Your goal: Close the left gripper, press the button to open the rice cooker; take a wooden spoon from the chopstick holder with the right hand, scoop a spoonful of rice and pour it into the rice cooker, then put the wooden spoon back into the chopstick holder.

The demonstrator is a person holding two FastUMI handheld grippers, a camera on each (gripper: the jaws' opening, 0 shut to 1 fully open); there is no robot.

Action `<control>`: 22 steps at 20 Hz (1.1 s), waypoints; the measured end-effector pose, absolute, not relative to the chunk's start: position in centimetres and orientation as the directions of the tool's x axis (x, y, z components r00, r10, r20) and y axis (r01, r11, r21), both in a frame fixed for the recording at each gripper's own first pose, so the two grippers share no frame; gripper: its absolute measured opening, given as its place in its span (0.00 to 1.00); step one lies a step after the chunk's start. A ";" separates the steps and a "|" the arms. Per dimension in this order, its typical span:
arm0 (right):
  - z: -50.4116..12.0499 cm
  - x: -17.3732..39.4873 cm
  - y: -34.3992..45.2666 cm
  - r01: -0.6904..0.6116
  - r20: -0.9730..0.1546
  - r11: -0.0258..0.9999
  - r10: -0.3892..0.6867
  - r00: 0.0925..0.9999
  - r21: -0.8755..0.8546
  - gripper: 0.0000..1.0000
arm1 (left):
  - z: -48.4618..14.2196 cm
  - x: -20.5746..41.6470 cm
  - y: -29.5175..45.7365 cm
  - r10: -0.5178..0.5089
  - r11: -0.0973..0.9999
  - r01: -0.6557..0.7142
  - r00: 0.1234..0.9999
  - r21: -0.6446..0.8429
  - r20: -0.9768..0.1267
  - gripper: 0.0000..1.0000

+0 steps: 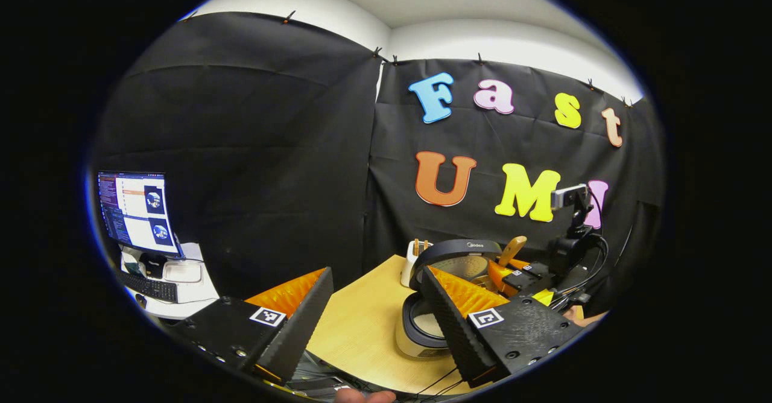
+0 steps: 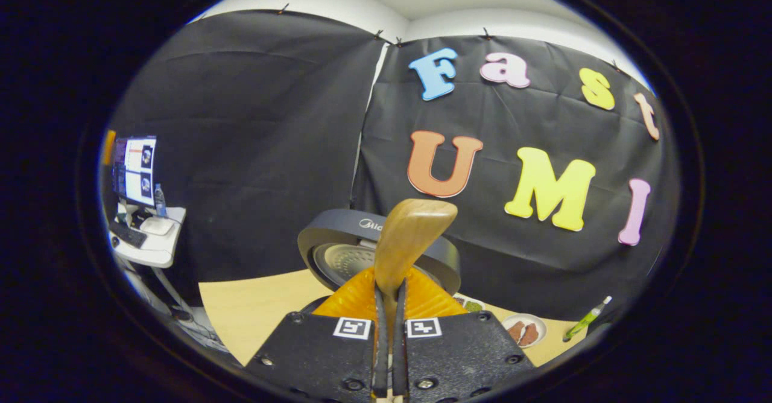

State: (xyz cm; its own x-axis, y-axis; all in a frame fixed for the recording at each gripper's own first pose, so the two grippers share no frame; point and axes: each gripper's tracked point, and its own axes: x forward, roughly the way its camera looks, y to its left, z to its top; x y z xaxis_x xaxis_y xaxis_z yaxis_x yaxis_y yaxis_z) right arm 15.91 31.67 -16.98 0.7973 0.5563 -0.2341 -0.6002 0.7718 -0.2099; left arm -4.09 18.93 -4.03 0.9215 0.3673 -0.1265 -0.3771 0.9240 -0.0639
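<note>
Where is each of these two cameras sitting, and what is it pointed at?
Left gripper view: rides on the left hand-held gripper, whose fingers stand apart; looks across the wooden table at the open rice cooker and the right hand-held gripper beyond it.
Right gripper view: rides on the right hand-held gripper, shut on the wooden spoon; faces the cooker's raised lid.
Shared: rice cooker, wooden spoon, table, monitor.

Rice cooker (image 1: 449, 288) open; wooden spoon (image 2: 405, 243) upright.
</note>
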 end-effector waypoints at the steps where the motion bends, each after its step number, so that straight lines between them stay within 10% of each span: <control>1: -16.3 15.7 31.1 -0.596 -0.232 0.783 0.555 0.799 -0.180 0.08 | -4.1 -3.8 18.6 0.356 0.929 -0.365 0.926 -0.060 -0.127 0.95; 10: -9.8 15.0 19.8 -0.424 -0.194 0.902 0.431 0.881 0.082 0.08 | -4.4 0.6 12.9 0.171 0.984 -0.175 0.979 -0.033 -0.116 0.95; 22: -9.9 16.3 -7.4 0.039 -0.202 0.995 -0.020 0.979 0.092 0.08 | -5.9 6.6 2.1 -0.080 0.997 0.077 0.989 -0.032 -0.126 0.95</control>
